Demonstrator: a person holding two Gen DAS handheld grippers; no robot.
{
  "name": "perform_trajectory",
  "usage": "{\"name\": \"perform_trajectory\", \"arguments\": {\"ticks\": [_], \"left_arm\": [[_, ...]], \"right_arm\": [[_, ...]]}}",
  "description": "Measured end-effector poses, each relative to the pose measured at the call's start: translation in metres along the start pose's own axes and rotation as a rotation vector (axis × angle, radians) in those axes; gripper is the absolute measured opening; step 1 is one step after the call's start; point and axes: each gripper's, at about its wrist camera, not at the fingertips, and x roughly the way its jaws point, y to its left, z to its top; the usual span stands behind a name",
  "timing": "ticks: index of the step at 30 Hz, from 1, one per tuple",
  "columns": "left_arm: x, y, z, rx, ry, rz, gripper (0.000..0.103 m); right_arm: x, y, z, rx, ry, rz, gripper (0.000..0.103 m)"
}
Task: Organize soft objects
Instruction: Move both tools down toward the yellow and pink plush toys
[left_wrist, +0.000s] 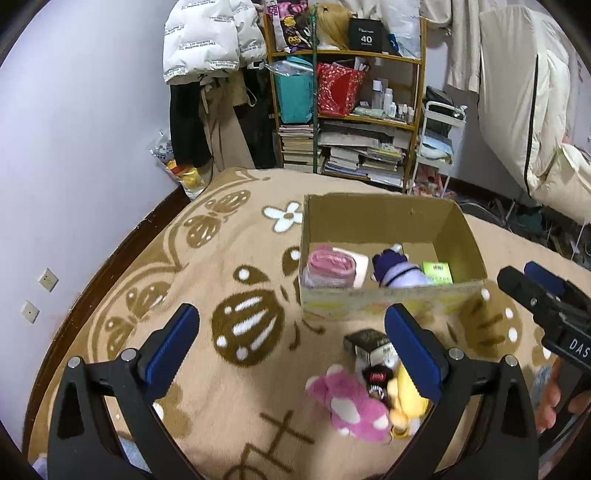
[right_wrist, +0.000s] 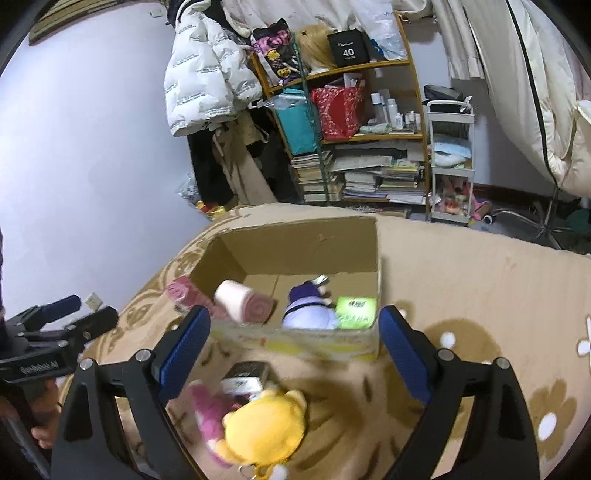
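A cardboard box (left_wrist: 373, 218) (right_wrist: 295, 243) sits on the tan blanket. Inside lie a pink rolled towel (left_wrist: 328, 267) (right_wrist: 245, 304), a purple and white plush (left_wrist: 397, 271) (right_wrist: 308, 308) and a green packet (left_wrist: 437, 273) (right_wrist: 356, 312). In front of the box lie a pink plush (left_wrist: 351, 404) (right_wrist: 207, 410), a yellow plush (right_wrist: 266, 428) (left_wrist: 402, 402) and a small dark carton (left_wrist: 369, 345) (right_wrist: 247, 373). My left gripper (left_wrist: 291, 347) (right_wrist: 81, 315) hangs open above the blanket, nothing between its fingers. My right gripper (right_wrist: 295, 343) (left_wrist: 524, 280) is open above the plush pile.
The blanket (left_wrist: 184, 280) with brown flower patterns covers a bed beside a lilac wall (left_wrist: 74, 147). Beyond its far edge stand a crowded bookshelf (left_wrist: 351, 110), hanging coats (left_wrist: 210, 40) and a white trolley (right_wrist: 450, 162). A hand (left_wrist: 550, 398) holds the right gripper's handle.
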Motion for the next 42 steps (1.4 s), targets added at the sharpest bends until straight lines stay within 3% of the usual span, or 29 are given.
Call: {"name": "perform_trajectory", "arguments": {"ticks": [9,30,42], "left_arm": [[0.015,0.003,-0.016,-0.020,0.087,-0.017,0.100],[0.095,-0.014,-0.055,0.006,0.326,-0.019,0.099],[0.123,-0.020,-0.069,0.013,0.459,-0.046,0.099]], "right_arm": [[0.002,0.008,-0.011,-0.012,0.087,0.007,0.097],[0.077,0.019,-0.054,-0.015,0.385,0.013,0.097],[0.098,0.004,-0.066,0.087,0.481,0.019,0.096]]}}
